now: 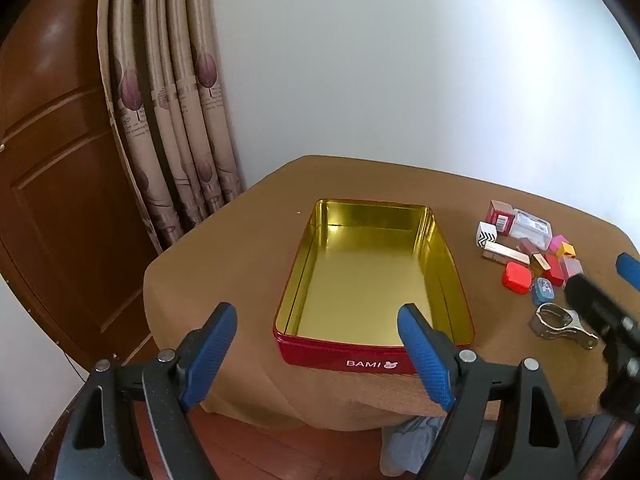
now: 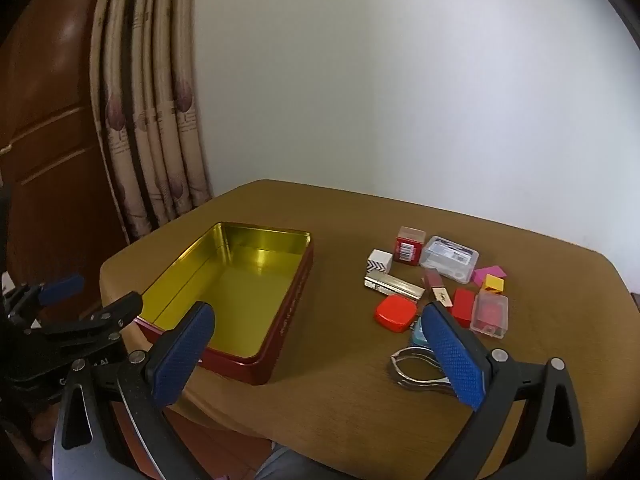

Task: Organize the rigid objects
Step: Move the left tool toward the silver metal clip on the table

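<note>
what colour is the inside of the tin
Shiny gold inside the tin; clearest in the left wrist view.

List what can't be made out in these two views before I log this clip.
- Blue item: right wrist view, mostly behind the right gripper finger.
- Nail clipper: right wrist view, one end behind that finger.
- Box labels: print too small in both views.
- Right gripper: blurred, cut off by the left wrist view's edge.

Brown-clothed table (image 2: 340, 380) with open red tin (image 2: 276, 344), nail clipper (image 2: 416, 368), small boxes (image 2: 448, 264).
</note>
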Motion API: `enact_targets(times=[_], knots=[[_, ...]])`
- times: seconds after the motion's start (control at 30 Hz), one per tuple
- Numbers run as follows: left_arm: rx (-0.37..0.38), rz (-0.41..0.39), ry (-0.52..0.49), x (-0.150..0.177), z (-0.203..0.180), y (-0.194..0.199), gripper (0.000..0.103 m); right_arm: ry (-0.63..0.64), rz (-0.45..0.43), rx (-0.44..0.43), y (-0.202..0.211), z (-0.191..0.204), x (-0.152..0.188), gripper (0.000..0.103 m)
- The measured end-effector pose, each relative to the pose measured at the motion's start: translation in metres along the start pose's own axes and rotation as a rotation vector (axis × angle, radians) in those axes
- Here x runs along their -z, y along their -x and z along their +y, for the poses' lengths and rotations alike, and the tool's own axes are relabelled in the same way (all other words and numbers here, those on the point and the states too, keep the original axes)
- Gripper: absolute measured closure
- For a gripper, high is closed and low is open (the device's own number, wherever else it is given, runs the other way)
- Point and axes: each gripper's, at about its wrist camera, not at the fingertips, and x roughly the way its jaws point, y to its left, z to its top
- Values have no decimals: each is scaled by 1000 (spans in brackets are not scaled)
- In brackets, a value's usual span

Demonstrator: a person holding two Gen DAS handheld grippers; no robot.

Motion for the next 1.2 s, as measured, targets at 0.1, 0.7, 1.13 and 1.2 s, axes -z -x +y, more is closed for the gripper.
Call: enact_targets(times=[0.1, 0.7, 1.13, 1.2], knots=[[-2, 1, -10, 1, -1, -1, 18, -17, 3, 17, 2, -8, 0, 0], [-3, 34, -99, 11, -20, -4, 18, -205, 48, 285, 17, -165, 28, 0], [199, 171, -221, 22, -85, 1, 18, -267, 155, 498, 6, -307, 69, 0], [262, 195, -236, 21, -103, 0, 18, -283, 175, 498, 2, -319, 72, 0]])
